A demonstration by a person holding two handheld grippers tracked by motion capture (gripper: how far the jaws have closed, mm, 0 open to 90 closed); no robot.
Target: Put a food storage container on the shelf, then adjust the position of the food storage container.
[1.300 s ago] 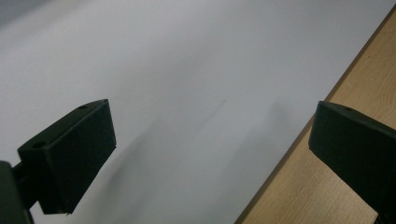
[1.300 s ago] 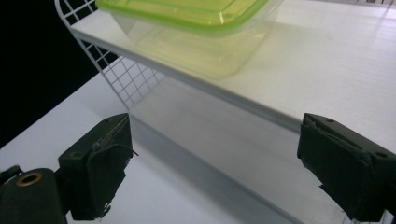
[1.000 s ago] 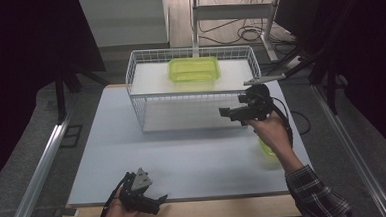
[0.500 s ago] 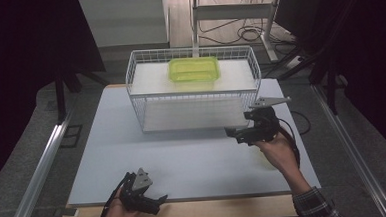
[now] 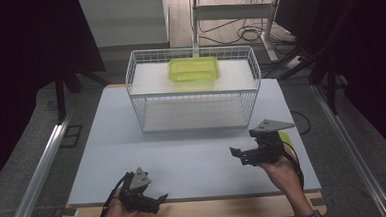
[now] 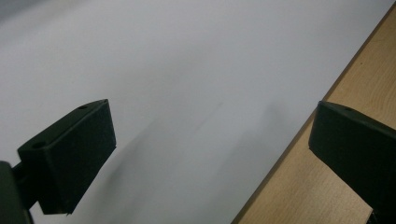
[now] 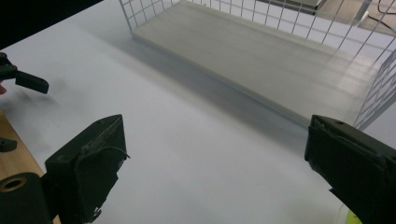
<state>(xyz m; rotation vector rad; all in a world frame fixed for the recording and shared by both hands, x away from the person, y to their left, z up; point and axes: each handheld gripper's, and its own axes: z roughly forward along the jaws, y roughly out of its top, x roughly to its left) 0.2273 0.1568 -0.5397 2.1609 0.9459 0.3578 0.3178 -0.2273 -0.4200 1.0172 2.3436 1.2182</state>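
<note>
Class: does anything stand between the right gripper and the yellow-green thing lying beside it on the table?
Nothing visible does: the yellow-green thing lies close behind the open right gripper, partly hidden by its body.

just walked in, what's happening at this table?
A person holds a gripper in each hand over a white table. The right gripper hovers open and empty in front of a wire basket, whose raised shelf carries a yellow-green tray. The left gripper sits open at the near table edge. Nothing is gripped.
</note>
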